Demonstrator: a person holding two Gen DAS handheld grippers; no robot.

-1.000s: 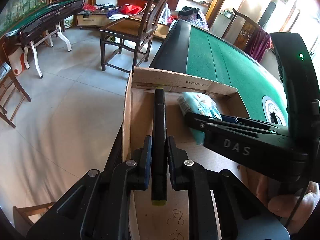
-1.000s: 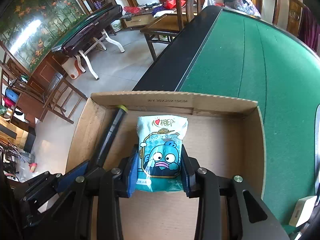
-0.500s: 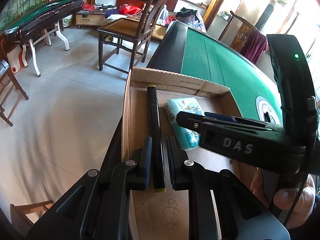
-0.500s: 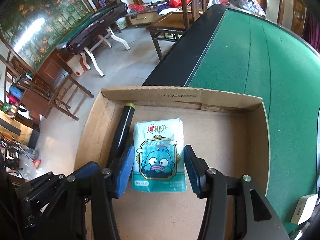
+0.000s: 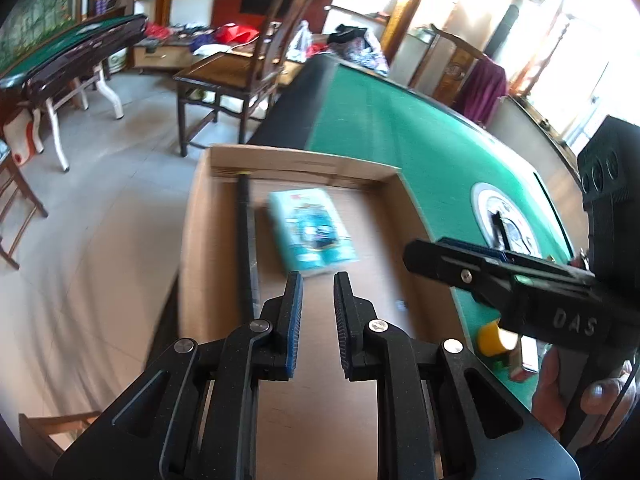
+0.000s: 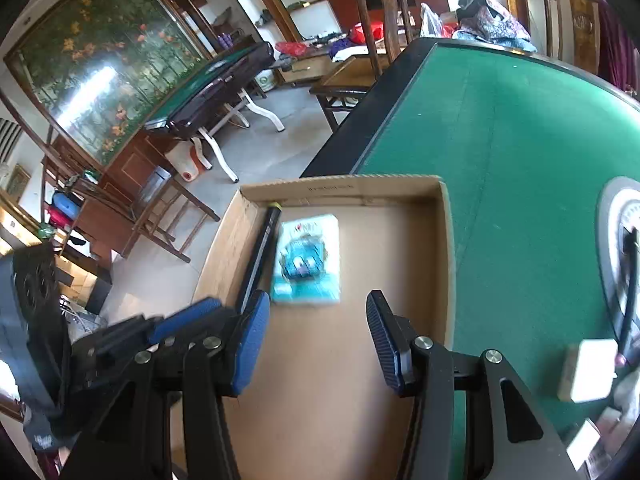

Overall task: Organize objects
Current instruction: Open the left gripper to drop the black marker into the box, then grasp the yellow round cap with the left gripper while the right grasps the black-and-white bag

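Observation:
A shallow cardboard box point(image 5: 304, 164) point(image 6: 446, 240) sits at the corner of a green table. Inside it a black marker with a yellow tip point(image 5: 245, 240) point(image 6: 260, 252) lies along the left wall. A teal tissue pack point(image 5: 310, 230) point(image 6: 308, 260) lies flat beside it. My left gripper point(image 5: 318, 280) is open and empty, above the box near the pack's near end. My right gripper point(image 6: 316, 312) is open wide and empty, raised above the box; it also shows at the right in the left wrist view point(image 5: 500, 268).
The green table point(image 6: 520, 140) extends right, with a round centre panel point(image 5: 502, 216). A yellow roll point(image 5: 494, 338) and small boxes point(image 6: 586, 368) lie on the table near the box's right side. Wooden chairs point(image 5: 236, 76) and another table point(image 6: 216, 84) stand on the floor to the left.
My left gripper let go of the marker and my right gripper let go of the tissue pack. Both opened and pulled back and up; both objects now lie in the box.

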